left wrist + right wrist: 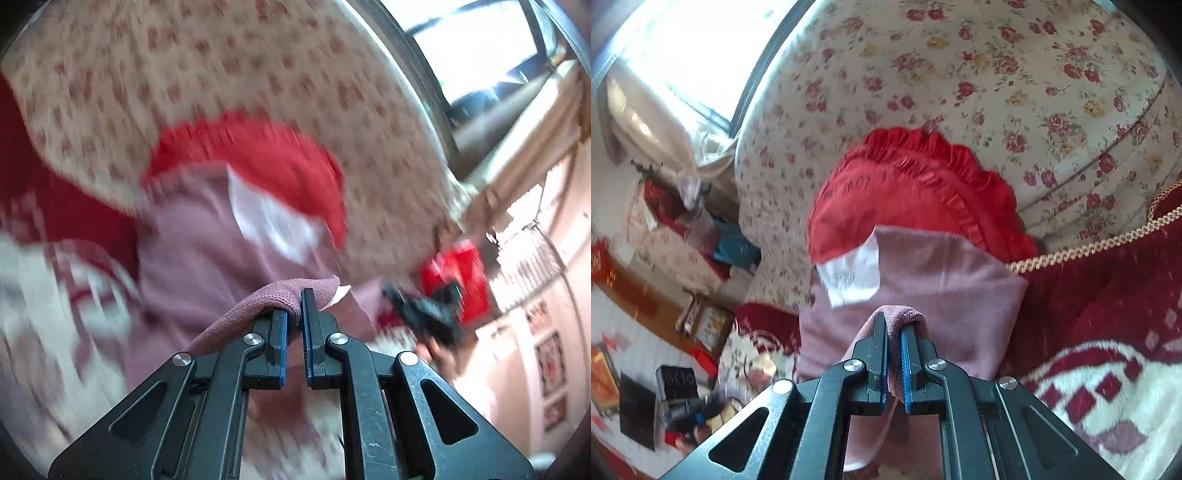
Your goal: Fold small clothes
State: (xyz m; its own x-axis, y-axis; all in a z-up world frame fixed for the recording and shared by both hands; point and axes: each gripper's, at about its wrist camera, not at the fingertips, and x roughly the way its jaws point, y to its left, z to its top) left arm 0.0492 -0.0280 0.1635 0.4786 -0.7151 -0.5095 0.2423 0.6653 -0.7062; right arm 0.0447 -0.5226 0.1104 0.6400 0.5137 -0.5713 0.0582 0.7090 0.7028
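A small pink garment point(192, 251) with a white label point(269, 218) hangs between both grippers above a red patterned blanket. My left gripper point(294, 306) is shut on a ribbed pink hem of it. In the right wrist view the same pink garment point(945, 280) with its white label point(853, 273) hangs in front, and my right gripper point(894, 325) is shut on another fold of its edge. The left wrist view is blurred by motion. The right gripper point(424, 310) also shows in the left wrist view as a dark shape at the right.
A red frilled cushion point(908, 192) lies behind the garment against a floral sofa back point(997, 74). A dark red and white blanket point(1108, 332) with gold trim covers the seat. A window point(476, 44) and cluttered shelves point(676, 221) stand to the side.
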